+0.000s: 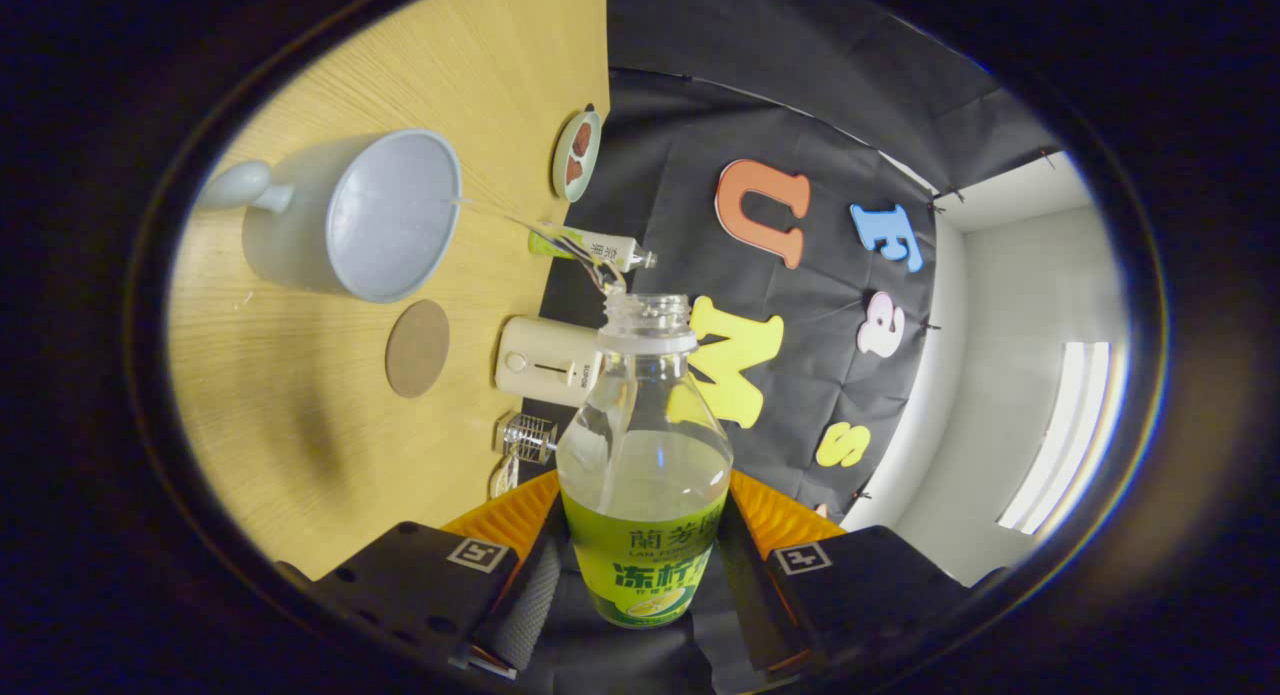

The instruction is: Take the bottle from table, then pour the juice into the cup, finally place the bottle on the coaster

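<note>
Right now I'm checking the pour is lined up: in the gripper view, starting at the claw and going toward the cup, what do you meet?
Claw shut on the bottle → bottle's open mouth → thin stream of juice → cup.

Handheld gripper [640, 565] with blocky, angular housings

Each housing carries a small square fiducial marker on a white patch; ribbed panels sit behind them, small round holes dot one housing, and a ridged strip lines one inner face.
</note>
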